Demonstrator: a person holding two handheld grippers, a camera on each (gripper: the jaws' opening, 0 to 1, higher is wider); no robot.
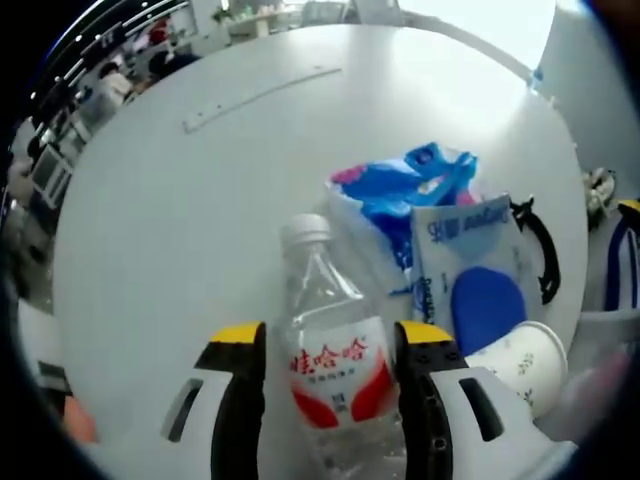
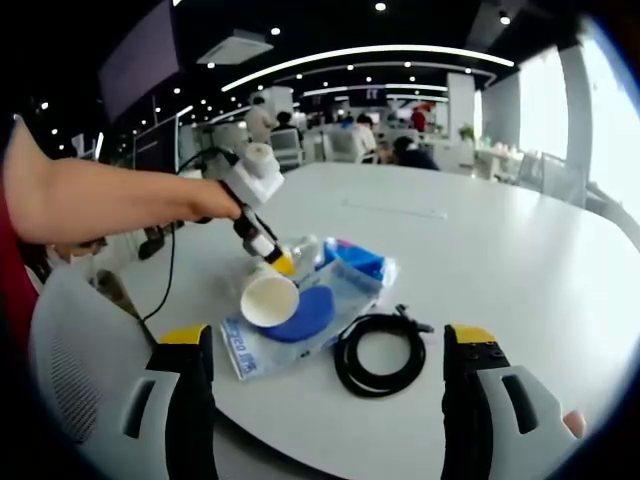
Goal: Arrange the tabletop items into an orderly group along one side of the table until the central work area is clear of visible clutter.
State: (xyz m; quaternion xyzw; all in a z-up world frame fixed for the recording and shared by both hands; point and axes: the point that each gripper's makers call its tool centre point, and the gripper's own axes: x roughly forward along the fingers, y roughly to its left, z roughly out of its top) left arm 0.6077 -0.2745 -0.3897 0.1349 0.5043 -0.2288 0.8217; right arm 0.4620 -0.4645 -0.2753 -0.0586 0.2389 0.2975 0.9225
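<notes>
A clear water bottle (image 1: 332,370) with a white cap and a red label stands between the jaws of my left gripper (image 1: 330,345), which is shut on its sides. Just right of it lie a blue plastic bag (image 1: 400,195), a clear pouch with a blue item inside (image 1: 478,275), a paper cup (image 1: 520,362) and a coiled black cable (image 1: 543,250). In the right gripper view a person's arm holds the left gripper (image 2: 262,225) over the bottle (image 2: 305,252), beside the cup (image 2: 270,298), the pouch (image 2: 300,325), the bag (image 2: 358,258) and the cable (image 2: 380,355). My right gripper (image 2: 330,400) is open, short of the cable.
The round white table (image 2: 500,270) stretches far and right of the cluster. A grey mesh chair (image 2: 75,370) stands at the near left edge. A thin strip (image 1: 260,98) lies on the far tabletop. Desks and people fill the background.
</notes>
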